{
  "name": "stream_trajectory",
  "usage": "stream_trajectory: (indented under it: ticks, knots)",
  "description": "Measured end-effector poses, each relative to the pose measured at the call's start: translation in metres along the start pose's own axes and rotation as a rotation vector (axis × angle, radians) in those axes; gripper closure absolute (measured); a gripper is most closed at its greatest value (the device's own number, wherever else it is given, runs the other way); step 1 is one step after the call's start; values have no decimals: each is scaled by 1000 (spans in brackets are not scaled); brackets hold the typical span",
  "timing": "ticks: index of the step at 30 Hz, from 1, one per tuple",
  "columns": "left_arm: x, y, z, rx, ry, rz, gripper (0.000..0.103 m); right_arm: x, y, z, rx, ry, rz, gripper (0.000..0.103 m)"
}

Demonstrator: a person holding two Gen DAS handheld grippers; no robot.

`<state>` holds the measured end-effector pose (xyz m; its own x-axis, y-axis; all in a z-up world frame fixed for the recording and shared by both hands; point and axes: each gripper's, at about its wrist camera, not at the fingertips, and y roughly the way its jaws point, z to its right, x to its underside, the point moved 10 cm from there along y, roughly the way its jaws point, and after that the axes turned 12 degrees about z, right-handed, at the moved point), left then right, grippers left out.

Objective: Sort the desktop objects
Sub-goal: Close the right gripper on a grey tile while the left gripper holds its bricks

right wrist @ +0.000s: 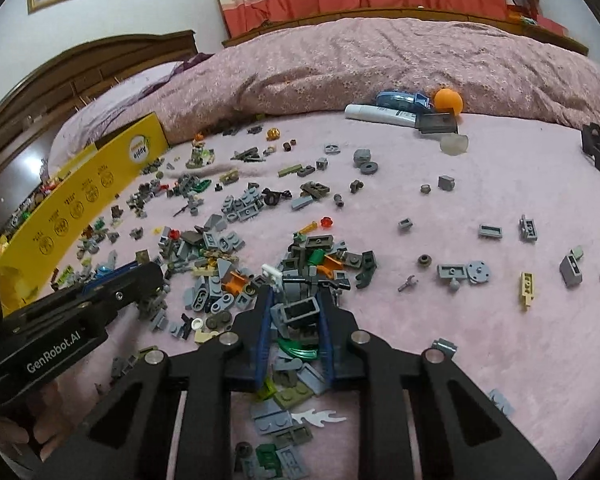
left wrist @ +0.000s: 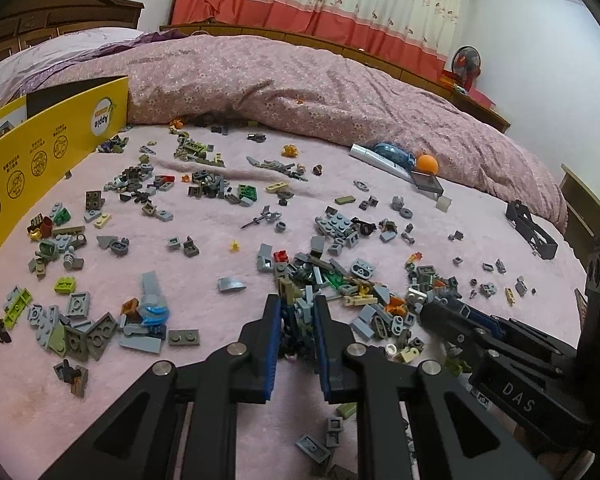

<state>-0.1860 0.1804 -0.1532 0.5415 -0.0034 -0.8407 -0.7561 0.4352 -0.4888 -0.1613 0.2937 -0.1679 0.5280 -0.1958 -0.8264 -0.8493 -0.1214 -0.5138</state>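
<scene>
Small toy bricks, mostly grey, lie scattered over a pink blanket [left wrist: 204, 256]. In the left wrist view my left gripper [left wrist: 297, 302] is shut on a clump of small bricks [left wrist: 300, 312] at the near edge of a dense pile [left wrist: 340, 276]. My right gripper [left wrist: 456, 314] comes in low from the right beside that pile. In the right wrist view my right gripper [right wrist: 295, 292] is shut on a cluster of grey bricks [right wrist: 298, 310], a hollow grey frame piece foremost. The left gripper [right wrist: 140, 276] lies to its left, tips among bricks.
A yellow cardboard box [left wrist: 40, 152] [right wrist: 100, 184] holding bricks stands along the left. A white tube [right wrist: 380, 114], a blue object [right wrist: 396, 100] and an orange ball [right wrist: 448, 100] lie by the rumpled quilt [left wrist: 300, 80]. A black frame [left wrist: 532, 232] sits at the right.
</scene>
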Motion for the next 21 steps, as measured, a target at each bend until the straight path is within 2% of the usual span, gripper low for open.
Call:
stream_trajectory:
  ticks: [7, 21]
  knots:
    - [-14, -14, -5, -2, -4, 33, 87, -8, -12, -10, -12, -17, 27, 83]
    - [-36, -53, -26, -23, -18, 97, 87, -29, -37, -56, -95, -58, 69, 83]
